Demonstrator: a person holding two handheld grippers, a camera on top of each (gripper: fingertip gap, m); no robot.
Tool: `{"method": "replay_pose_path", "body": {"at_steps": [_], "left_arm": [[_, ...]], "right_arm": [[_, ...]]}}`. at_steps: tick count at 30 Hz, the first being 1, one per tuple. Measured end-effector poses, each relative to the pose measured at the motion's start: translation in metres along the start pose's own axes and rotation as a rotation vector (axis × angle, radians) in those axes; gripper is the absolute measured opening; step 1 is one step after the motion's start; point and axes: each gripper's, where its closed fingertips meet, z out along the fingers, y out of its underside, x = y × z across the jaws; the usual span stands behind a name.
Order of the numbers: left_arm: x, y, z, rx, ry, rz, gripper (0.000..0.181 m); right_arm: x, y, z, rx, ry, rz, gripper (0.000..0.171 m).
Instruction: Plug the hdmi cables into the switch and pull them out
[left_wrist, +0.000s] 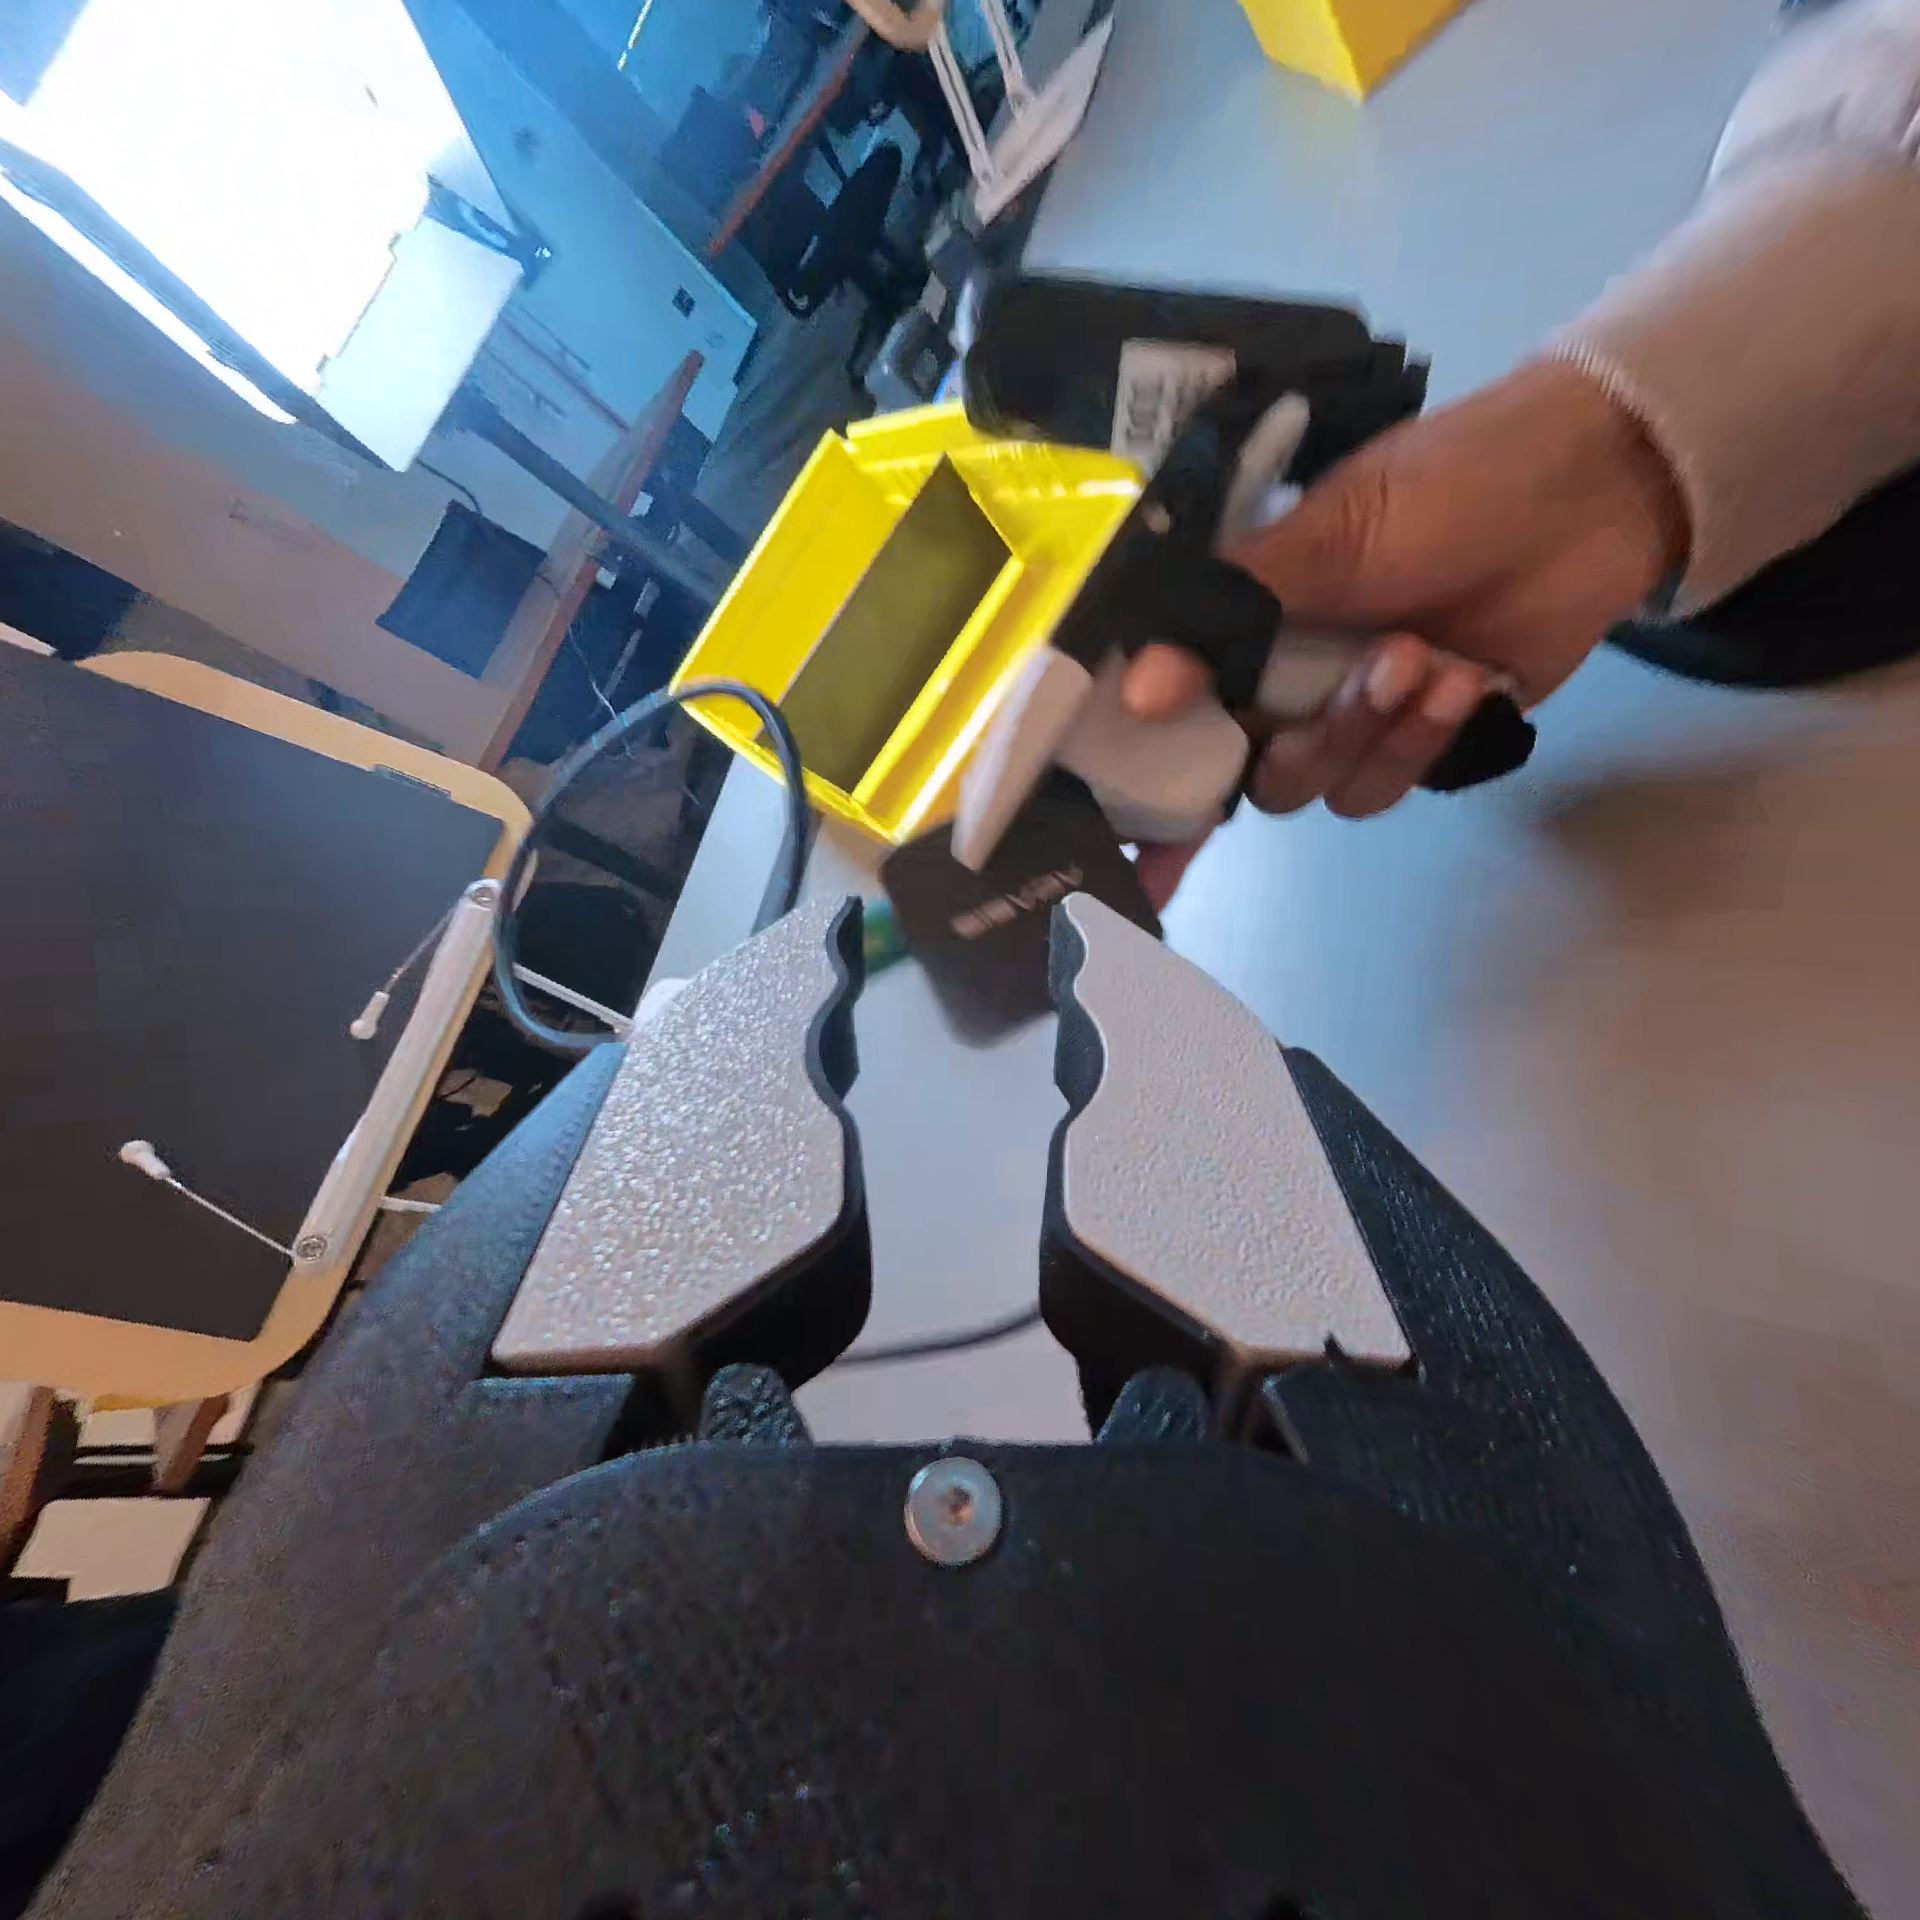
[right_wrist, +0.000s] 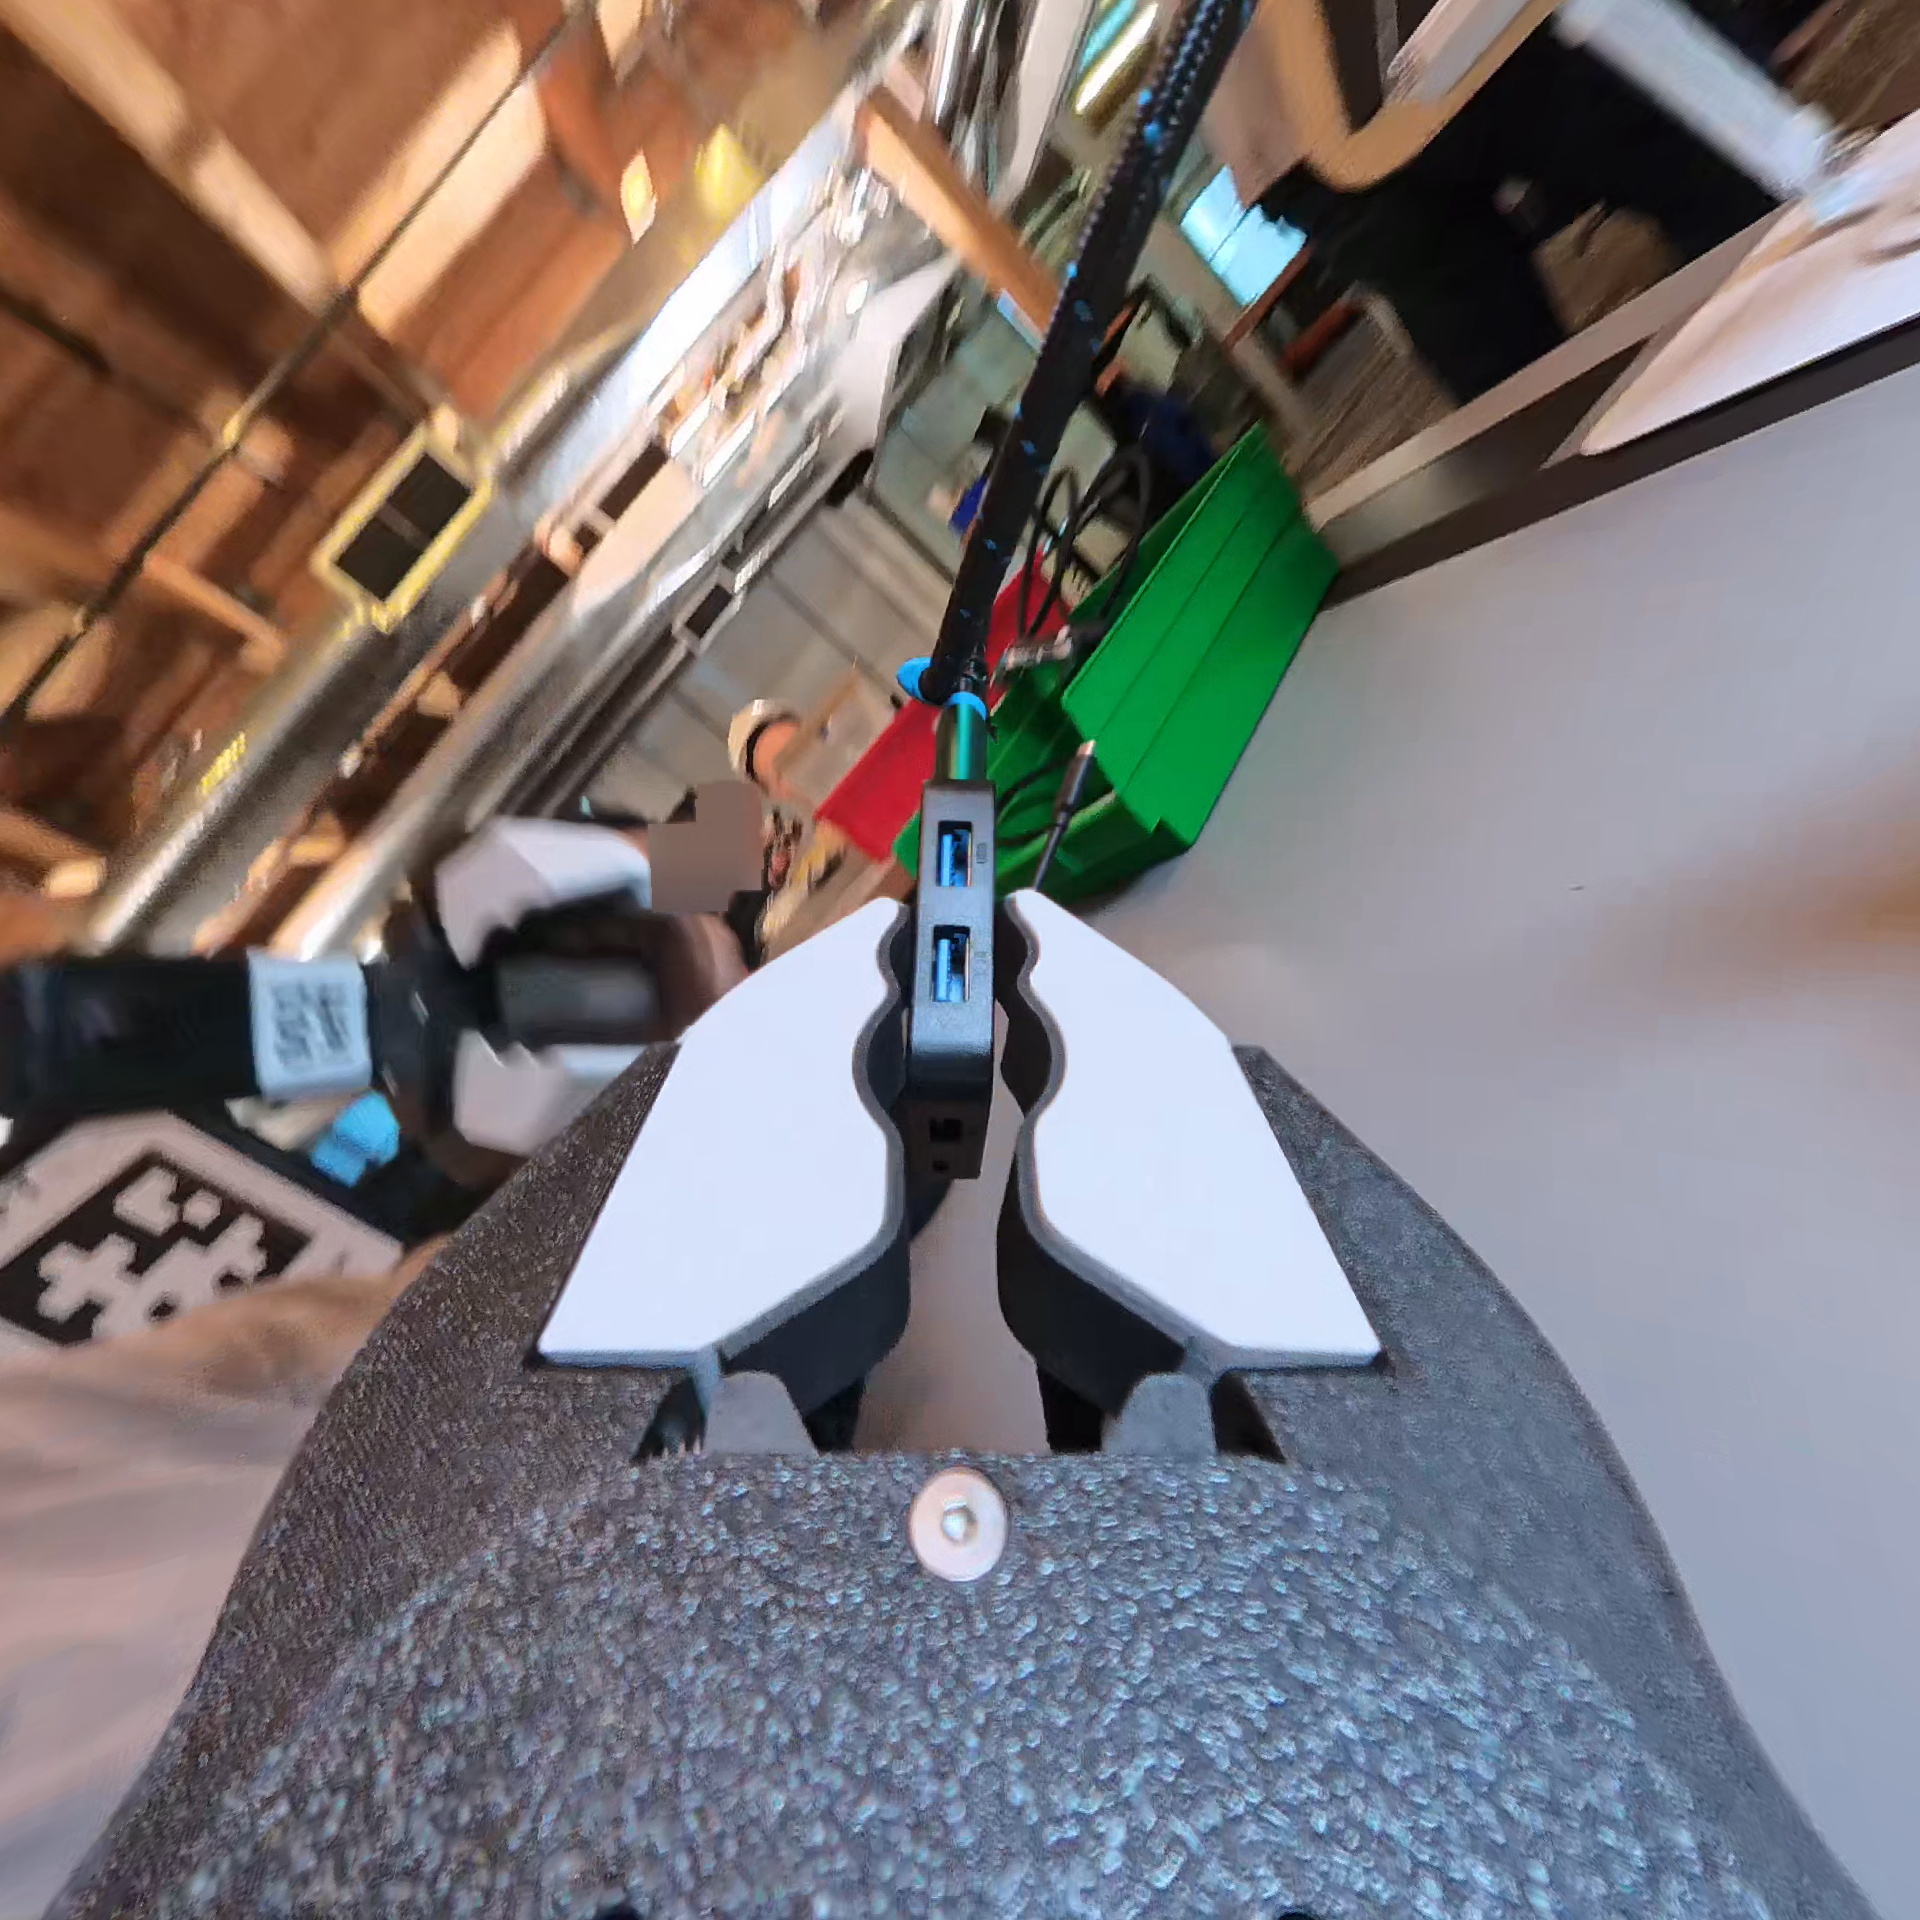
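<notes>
My right gripper (right_wrist: 951, 914) is shut on a small black switch box (right_wrist: 948, 997) with two blue ports on its upper face. A black-and-blue braided cable (right_wrist: 1049, 364) with a green plug (right_wrist: 961, 732) sits in the box's far end. In the left wrist view a hand holds that gripper (left_wrist: 1013, 769) over the switch (left_wrist: 987, 935), just above the table. My left gripper (left_wrist: 956, 920) is open and empty, with its tips right in front of the switch. A black cable (left_wrist: 795, 800) loops off the table edge to the left.
A yellow open bin (left_wrist: 894, 623) stands just behind the switch, and another yellow box (left_wrist: 1340, 42) is farther back. A green bin (right_wrist: 1184, 665) holding loose cables stands on the grey table (right_wrist: 1558, 1039). A black chair (left_wrist: 208, 987) is beside the table's left edge. The tips of one gripper are about 8 cm away from the tips of the other.
</notes>
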Motion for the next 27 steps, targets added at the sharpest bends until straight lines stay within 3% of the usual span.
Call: {"method": "replay_pose_path", "body": {"at_steps": [3, 6, 9, 13, 16, 19, 24, 27], "left_arm": [[0.02, 0.023, 0.029, -0.036, -0.065, 0.078, 0.044], [0.014, 0.042, 0.048, -0.087, -0.244, 0.336, 0.055], [0.007, 0.043, 0.048, -0.057, -0.386, 0.607, 0.038], [0.0, 0.032, 0.026, 0.065, -0.395, 0.557, 0.019], [-0.005, 0.023, 0.008, 0.164, -0.292, 0.292, 0.019], [-0.02, 0.017, -0.013, 0.305, -0.186, -0.055, 0.014], [-0.058, 0.016, -0.045, 0.592, -0.043, -0.584, 0.014], [-0.061, 0.016, -0.053, 0.747, 0.102, -0.796, 0.014]], "right_arm": [[0.003, -0.01, -0.004, 0.105, 0.029, 0.073, 0.014], [-0.005, -0.005, -0.001, 0.126, 0.024, 0.112, 0.014], [-0.011, 0.006, 0.005, 0.094, 0.041, 0.118, 0.014], [-0.029, 0.013, 0.011, -0.006, -0.068, 0.075, 0.026], [-0.056, 0.017, 0.013, -0.061, -0.223, 0.038, 0.041], [-0.074, 0.015, 0.011, -0.065, -0.268, -0.145, 0.035], [-0.052, 0.021, 0.009, -0.163, -0.048, -0.603, 0.031], [-0.036, 0.029, 0.012, -0.246, 0.085, -0.87, 0.031]]}}
